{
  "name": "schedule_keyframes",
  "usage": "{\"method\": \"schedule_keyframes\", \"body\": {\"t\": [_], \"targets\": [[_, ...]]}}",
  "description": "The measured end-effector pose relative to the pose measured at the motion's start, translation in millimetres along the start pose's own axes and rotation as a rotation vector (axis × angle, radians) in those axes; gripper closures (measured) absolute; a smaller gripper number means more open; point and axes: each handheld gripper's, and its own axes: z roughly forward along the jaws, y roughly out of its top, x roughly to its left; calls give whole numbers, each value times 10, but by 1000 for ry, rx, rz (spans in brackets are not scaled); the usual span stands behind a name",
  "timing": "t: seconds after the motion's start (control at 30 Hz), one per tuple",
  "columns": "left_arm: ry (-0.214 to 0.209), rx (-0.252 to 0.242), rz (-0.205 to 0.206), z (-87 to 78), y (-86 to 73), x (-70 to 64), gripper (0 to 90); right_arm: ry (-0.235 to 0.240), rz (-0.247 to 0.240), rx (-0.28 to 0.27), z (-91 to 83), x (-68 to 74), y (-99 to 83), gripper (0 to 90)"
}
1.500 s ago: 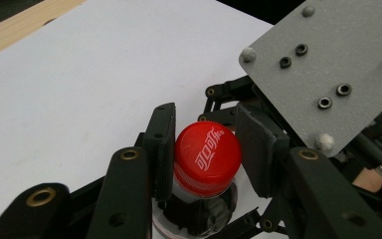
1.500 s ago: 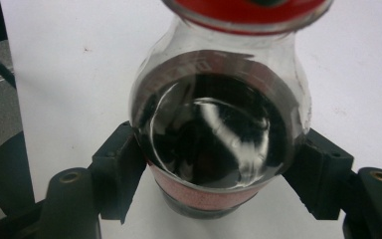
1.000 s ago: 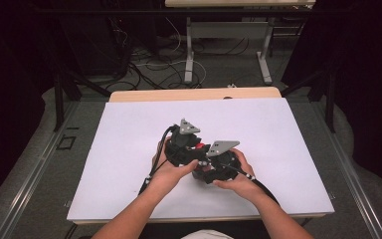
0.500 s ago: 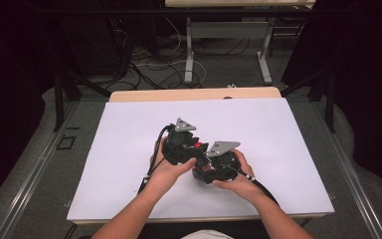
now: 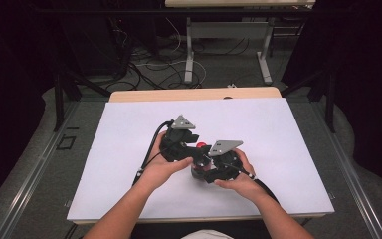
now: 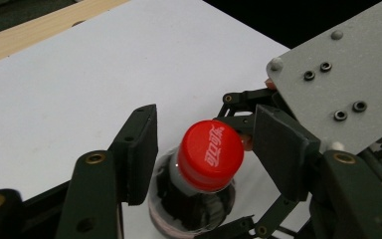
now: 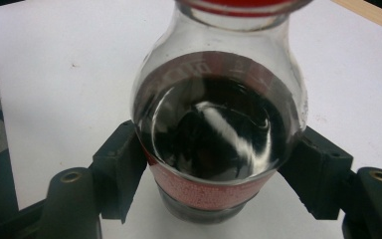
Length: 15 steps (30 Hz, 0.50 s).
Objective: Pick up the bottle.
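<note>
Bottle (image 7: 219, 134) stands mid-table on white sheet (image 5: 129, 129). Right gripper (image 7: 219, 174) clamped on its body at the label; left gripper (image 6: 204, 144) spread, 2 jaws flanking red cap (image 6: 210, 154), not touching. Prob. heavyish w/ liquid, smooth, slippery: grip cap's rim squarely.

The table (image 5: 129, 134) is being viewed from above and behind by the high view. The bottle (image 6: 199, 189) is being framed closely by both gripper views, its cap (image 6: 210, 154) from above, its body (image 7: 219, 134) side-on.
</note>
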Motion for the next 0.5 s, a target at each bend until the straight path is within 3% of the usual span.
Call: {"method": "schedule_keyframes", "body": {"t": [0.03, 0.17, 0.3, 0.4, 0.5], "targets": [[-24, -9, 3, -12, 4, 17, 434, 8, 5, -3, 1, -1, 1, 298], [-148, 35, 65, -54, 44, 113, 434, 39, 1, -12, 5, -3, -3, 298], [-199, 74, 132, -15, 65, 167, 453, 64, -7, -9, 6, 11, 2, 298], [-217, 87, 141, 25, 62, 176, 485, 76, -11, -10, 8, 23, 4, 298], [-251, 124, 182, 55, 72, 191, 530, 91, -23, -8, 9, 44, 4, 298]]}}
